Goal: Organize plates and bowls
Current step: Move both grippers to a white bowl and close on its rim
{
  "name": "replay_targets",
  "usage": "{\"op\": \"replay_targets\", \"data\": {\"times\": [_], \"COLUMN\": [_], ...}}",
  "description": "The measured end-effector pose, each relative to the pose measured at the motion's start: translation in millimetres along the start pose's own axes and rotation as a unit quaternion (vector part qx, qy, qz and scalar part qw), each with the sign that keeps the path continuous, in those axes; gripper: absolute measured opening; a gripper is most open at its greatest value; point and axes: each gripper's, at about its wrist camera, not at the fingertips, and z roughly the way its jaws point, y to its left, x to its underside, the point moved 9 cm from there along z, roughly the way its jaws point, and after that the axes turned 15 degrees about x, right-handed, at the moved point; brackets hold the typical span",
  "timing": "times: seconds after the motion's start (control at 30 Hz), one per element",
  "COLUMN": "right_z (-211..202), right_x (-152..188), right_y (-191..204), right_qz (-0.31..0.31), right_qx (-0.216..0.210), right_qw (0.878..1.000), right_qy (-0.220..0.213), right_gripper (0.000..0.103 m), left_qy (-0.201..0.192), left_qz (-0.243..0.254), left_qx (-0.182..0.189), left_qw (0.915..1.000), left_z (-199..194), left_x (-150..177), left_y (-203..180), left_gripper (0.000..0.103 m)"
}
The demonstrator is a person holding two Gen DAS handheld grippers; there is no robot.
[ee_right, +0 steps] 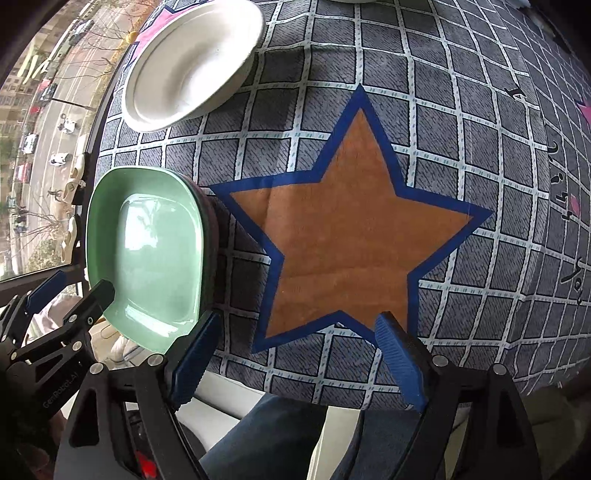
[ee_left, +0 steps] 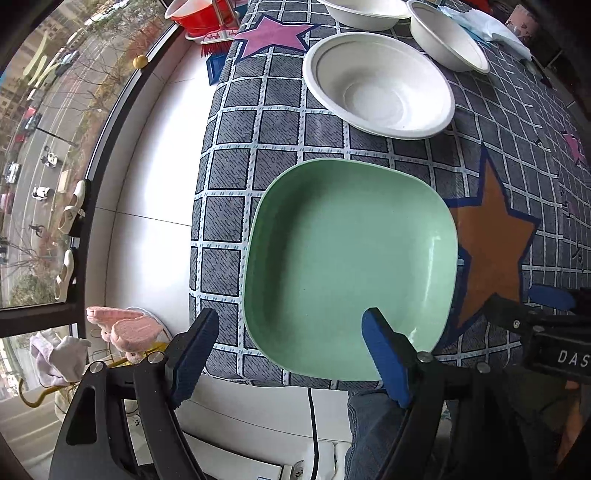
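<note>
Two claws, both mine, both spread wide with nothing held. My left gripper (ee_left: 291, 354) hangs over the near-left edge of the table; its right finger (ee_left: 384, 354) sits above the near rim of the green plate (ee_left: 347, 266), its left finger (ee_left: 192, 354) out past the plate's left side, over the cloth edge. Can't tell if the right finger touches the rim. My right gripper (ee_right: 295, 354) hovers over the near point of the orange star (ee_right: 347, 236) on the checked tablecloth (ee_right: 461, 122), jaws apart, empty.

Green plate lies flat at the near-left corner of the cloth, just left of the orange star. From the right wrist view there is a darker edge under the plate's right side; unclear what. Beyond it, a white bowl (ee_left: 380, 85) sits upright on the cloth. Two more white bowls farther back: one (ee_left: 364, 11) at the far edge, one (ee_left: 447, 37) to its right, tilted. Red tub (ee_left: 199, 14) at far left, off the cloth.
</note>
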Motion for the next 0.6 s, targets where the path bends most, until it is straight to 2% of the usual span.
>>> {"op": "replay_targets", "data": {"times": [0.13, 0.33, 0.47, 0.6], "right_z": [2.8, -9.7, -24.4, -39.2], "right_x": [3.7, -16.3, -52.3, -106.7], "right_y": [-17.4, -59.7, -93.9, -132.9], "right_qz": [0.020, 0.053, 0.058, 0.056], "right_qx": [0.002, -0.005, -0.002, 0.005], "right_qw": [1.000, 0.999, 0.998, 0.997], "right_qy": [0.006, -0.006, -0.030, -0.056], "right_gripper": [0.086, 0.086, 0.086, 0.086], "left_qy": [-0.004, -0.041, -0.074, -0.090], "left_qz": [0.023, 0.041, 0.023, -0.005], "left_qx": [0.020, 0.037, 0.046, 0.035], "left_qw": [0.9995, 0.9976, 0.9959, 0.9953], "left_z": [-5.0, -28.2, -45.2, -50.7], "left_x": [-7.2, -55.4, -104.1, -154.3], "left_y": [-31.6, -80.9, -105.7, -117.6], "left_gripper": [0.083, 0.083, 0.083, 0.083]}}
